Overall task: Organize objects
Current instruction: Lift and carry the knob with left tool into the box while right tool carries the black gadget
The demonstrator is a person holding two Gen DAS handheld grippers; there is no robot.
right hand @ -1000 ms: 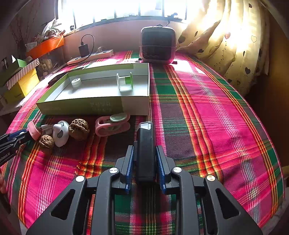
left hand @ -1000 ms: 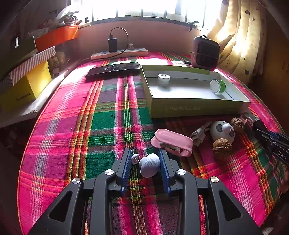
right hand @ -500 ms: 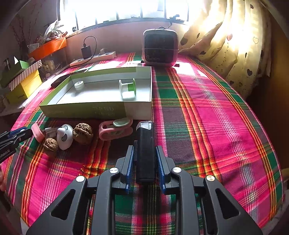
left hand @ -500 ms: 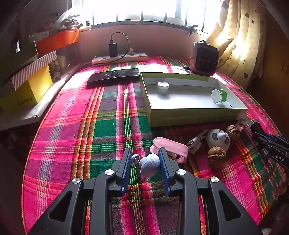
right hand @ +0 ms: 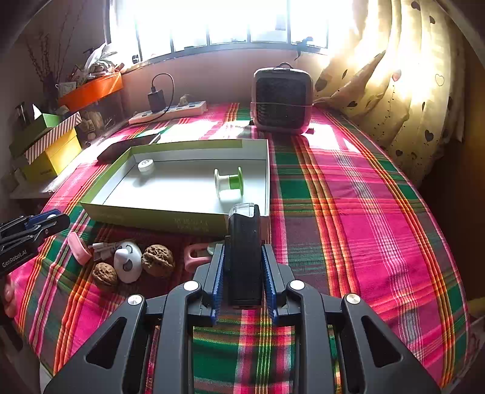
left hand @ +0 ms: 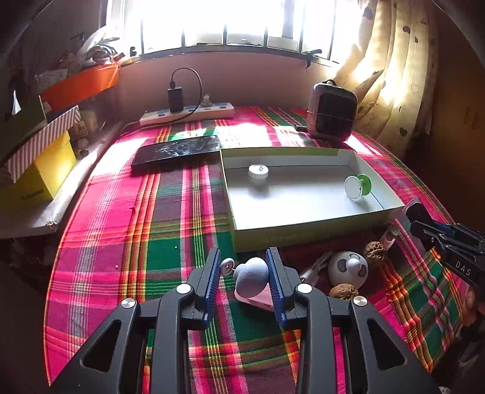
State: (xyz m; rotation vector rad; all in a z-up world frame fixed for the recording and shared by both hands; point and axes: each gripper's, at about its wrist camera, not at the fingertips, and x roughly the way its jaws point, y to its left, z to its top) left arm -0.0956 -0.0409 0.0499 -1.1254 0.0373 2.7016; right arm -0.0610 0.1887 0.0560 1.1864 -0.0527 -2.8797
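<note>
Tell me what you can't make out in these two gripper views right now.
- Pink clip, left wrist view: mostly hidden behind the grey ball held in the left gripper.
- Second pink clip, right wrist view: partly covered by the right gripper and its black device.
- Printing on the box front: too faint to read.
- Window: blown out by glare in both views.
- Device's lower end: hidden between the jaws.

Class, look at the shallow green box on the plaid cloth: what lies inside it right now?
Inside the green box lie a white round cap and a green-and-white spool. The black device hides a near corner in the right view.
</note>
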